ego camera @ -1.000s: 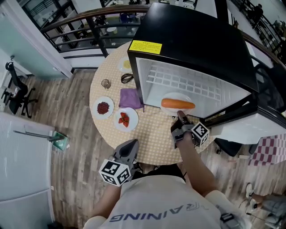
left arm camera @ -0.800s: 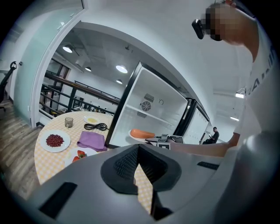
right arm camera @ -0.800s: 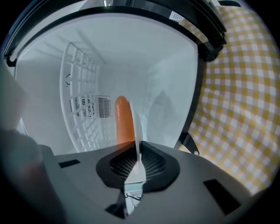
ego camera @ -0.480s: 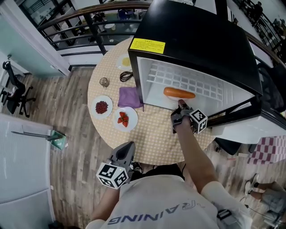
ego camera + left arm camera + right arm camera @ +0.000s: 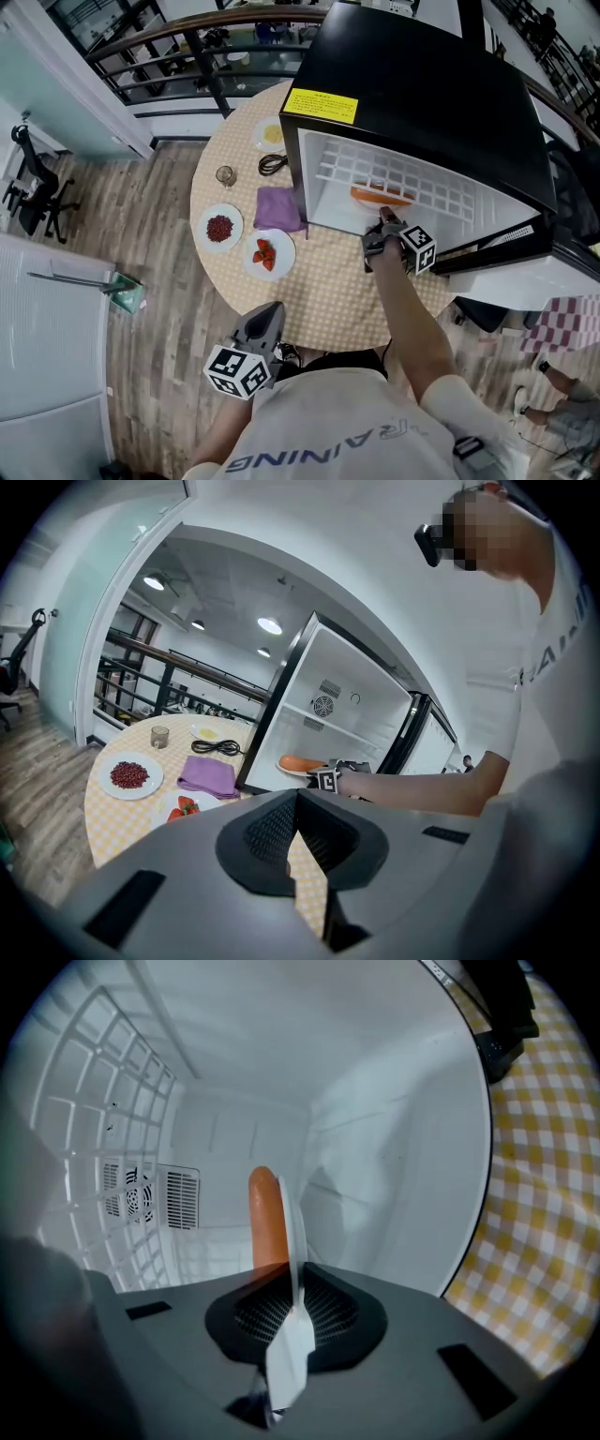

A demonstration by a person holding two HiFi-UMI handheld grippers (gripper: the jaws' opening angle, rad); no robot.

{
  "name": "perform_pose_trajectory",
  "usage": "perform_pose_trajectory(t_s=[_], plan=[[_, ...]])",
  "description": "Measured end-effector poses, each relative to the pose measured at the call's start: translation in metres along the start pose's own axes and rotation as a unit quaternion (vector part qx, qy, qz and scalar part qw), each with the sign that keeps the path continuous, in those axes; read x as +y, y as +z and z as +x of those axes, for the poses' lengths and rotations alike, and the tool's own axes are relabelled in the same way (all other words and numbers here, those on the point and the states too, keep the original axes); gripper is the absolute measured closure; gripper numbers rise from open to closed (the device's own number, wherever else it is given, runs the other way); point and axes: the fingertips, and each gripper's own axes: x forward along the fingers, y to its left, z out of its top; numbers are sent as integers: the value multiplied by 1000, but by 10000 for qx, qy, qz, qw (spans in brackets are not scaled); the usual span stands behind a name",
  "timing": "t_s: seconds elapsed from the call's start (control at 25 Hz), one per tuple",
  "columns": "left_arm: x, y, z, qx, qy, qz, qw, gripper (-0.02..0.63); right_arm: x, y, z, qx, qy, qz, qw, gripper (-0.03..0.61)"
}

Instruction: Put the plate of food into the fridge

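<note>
"Right hand-held gripper (image 5: pixel 382 219), is it clamped on anything?"

"On the plate (image 5: pixel 293 1232), at its rim. Plate and orange food (image 5: pixel 382 197) are inside the open fridge (image 5: pixel 422 94), below the wire shelf (image 5: pixel 394 173)."

"And the left hand-held gripper (image 5: pixel 265 323)?"

"Jaws together, empty, at the near edge of the surface (image 5: pixel 319 291)."

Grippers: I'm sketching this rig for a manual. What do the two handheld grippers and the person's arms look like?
Both the left gripper and the right gripper have grey, rounded housings, dark ribbed pads and a white cube bearing black square markers. The person wears a white short-sleeved T-shirt with grey lettering.
</note>
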Motion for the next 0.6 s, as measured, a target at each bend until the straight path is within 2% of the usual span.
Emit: perform_pose_trajectory(t_s=[0.16, 0.28, 0.36, 0.48, 0.6], plan=[[0, 0, 2, 18, -24, -6, 10000, 609, 5, -3, 3, 139, 46, -257, 9996, 524], [-1, -1, 3, 38, -54, -22, 10000, 609, 9, -7, 2, 350, -14, -811, 9961, 513], [-1, -1, 4, 49, -71, -30, 10000, 609, 15, -11, 1, 504, 71, -1274, 9906, 473], [-1, -1, 5, 64, -90, -33, 9999, 609, 20, -17, 2, 792, 61, -2057, 9754, 390], [1, -2, 5, 73, -91, -55, 9999, 609, 16, -22, 2, 1065, -146, -2894, 9512, 364]])
